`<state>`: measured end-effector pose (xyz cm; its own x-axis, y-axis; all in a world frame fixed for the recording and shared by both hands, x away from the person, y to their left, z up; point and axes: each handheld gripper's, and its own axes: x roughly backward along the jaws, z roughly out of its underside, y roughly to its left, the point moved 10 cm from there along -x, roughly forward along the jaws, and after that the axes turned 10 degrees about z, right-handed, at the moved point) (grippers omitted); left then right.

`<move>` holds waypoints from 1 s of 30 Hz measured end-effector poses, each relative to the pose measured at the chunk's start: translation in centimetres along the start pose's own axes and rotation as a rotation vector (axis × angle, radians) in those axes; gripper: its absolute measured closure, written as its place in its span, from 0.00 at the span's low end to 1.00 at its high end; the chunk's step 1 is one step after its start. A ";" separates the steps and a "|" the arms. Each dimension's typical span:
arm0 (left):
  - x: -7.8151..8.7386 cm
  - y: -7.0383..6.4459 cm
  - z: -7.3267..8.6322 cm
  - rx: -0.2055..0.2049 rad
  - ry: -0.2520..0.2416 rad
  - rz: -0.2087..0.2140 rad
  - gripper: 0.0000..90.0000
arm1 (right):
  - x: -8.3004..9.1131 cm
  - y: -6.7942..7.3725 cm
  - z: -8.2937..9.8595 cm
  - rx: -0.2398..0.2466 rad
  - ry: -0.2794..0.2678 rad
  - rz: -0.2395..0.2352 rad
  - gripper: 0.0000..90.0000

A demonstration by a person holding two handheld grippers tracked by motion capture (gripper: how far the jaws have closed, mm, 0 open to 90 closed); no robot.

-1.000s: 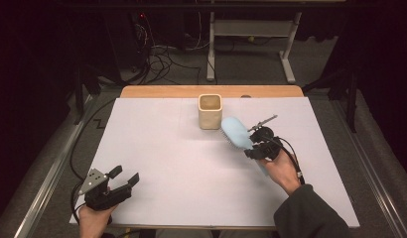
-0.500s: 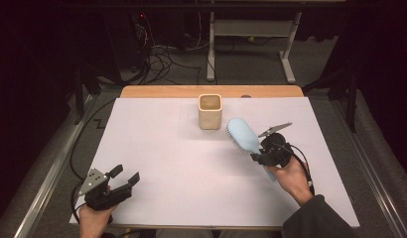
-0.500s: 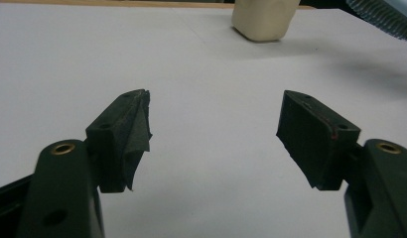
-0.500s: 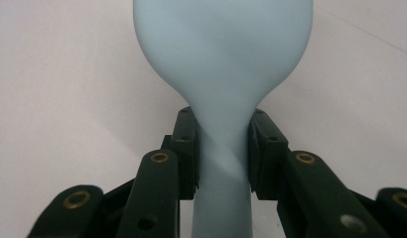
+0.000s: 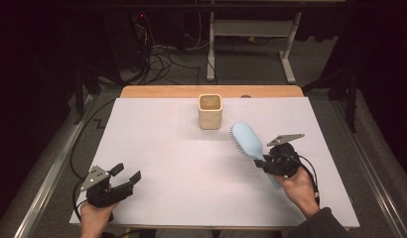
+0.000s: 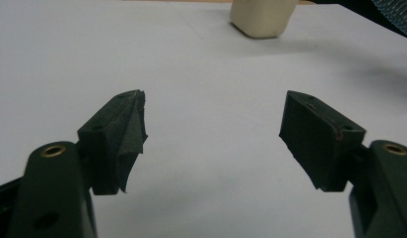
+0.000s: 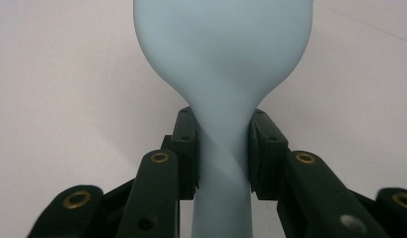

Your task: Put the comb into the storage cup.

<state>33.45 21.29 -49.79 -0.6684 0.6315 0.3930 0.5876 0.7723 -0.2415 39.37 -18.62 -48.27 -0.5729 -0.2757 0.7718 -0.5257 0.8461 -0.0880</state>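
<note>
A light blue hairbrush [image 5: 246, 140] hangs above the white table cover, head tilted toward the far left, bristles facing left. My right gripper [image 5: 265, 165] is shut on its handle, at the right side of the table. In the right gripper view the brush neck [image 7: 223, 124] sits clamped between both pads, with my right gripper [image 7: 223, 144] around it. A beige square cup [image 5: 210, 111] stands upright at the far middle, up and to the left of the brush. My left gripper [image 5: 128, 173] rests open near the front left edge; its jaws [image 6: 214, 129] hold nothing.
The white sheet [image 5: 157, 148] covers a wooden table whose far edge [image 5: 167, 91] shows bare. Beyond it lie cables on the floor [image 5: 162, 54] and a white metal stand [image 5: 251, 34]. The cup's base [image 6: 263, 17] appears far ahead in the left gripper view.
My right gripper has carried the brush away from the cup, toward the right and nearer the front. The left gripper has stayed put.
</note>
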 end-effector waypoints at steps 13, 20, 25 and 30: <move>-1.1 -2.2 -1.2 -0.030 0.021 0.057 0.31 | 1.4 1.5 -0.1 0.030 -0.078 -0.034 0.78; -2.3 -3.2 -2.1 -0.056 0.032 0.091 0.30 | 2.2 2.2 0.0 0.041 -0.105 -0.043 0.78; -3.2 -3.7 -1.7 -0.063 0.069 0.102 0.30 | 2.3 2.8 -0.1 0.049 -0.112 -0.051 0.78; -3.7 -4.1 -1.9 -0.060 0.078 0.108 0.29 | 2.2 3.5 -0.3 0.063 -0.118 -0.058 0.78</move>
<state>34.40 15.65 -48.63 -0.5638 0.7015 0.4360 0.6821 0.6931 -0.2332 36.49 -16.15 -46.69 -0.6087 -0.3783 0.6974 -0.5961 0.7981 -0.0874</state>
